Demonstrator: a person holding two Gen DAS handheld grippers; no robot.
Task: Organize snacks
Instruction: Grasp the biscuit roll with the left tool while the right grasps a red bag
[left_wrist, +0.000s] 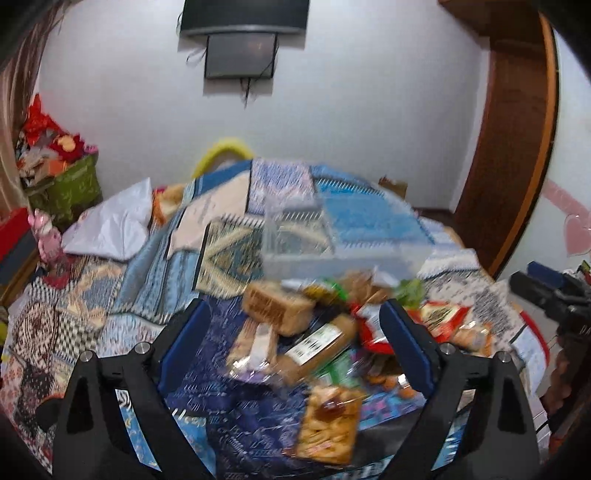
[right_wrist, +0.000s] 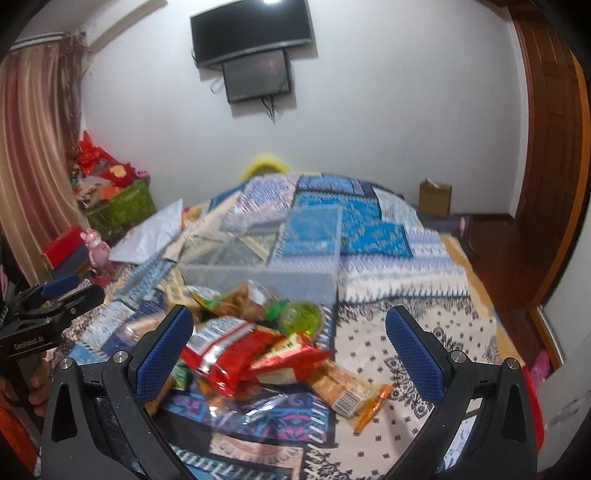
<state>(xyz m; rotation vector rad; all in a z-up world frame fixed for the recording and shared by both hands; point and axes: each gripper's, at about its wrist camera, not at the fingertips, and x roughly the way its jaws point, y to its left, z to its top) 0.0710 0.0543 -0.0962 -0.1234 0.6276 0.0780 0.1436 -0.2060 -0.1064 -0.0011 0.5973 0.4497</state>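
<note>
Nearest us, both claws, left claw (left_wrist: 291, 328) and right claw (right_wrist: 290, 341), hang with jaws apart, holding nothing, so we judge sorting has not begun. The snack pile (right_wrist: 258, 332) lies on the bed (right_wrist: 406, 332) at twelve o'clock, roughly ten packets, blurred. Beyond sits one clear plastic box (right_wrist: 258, 273), empty. Next: grasp one packet.

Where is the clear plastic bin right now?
In both views the clear plastic bin sits on the patchwork bedspread just behind the snack pile, centre frame.
</note>
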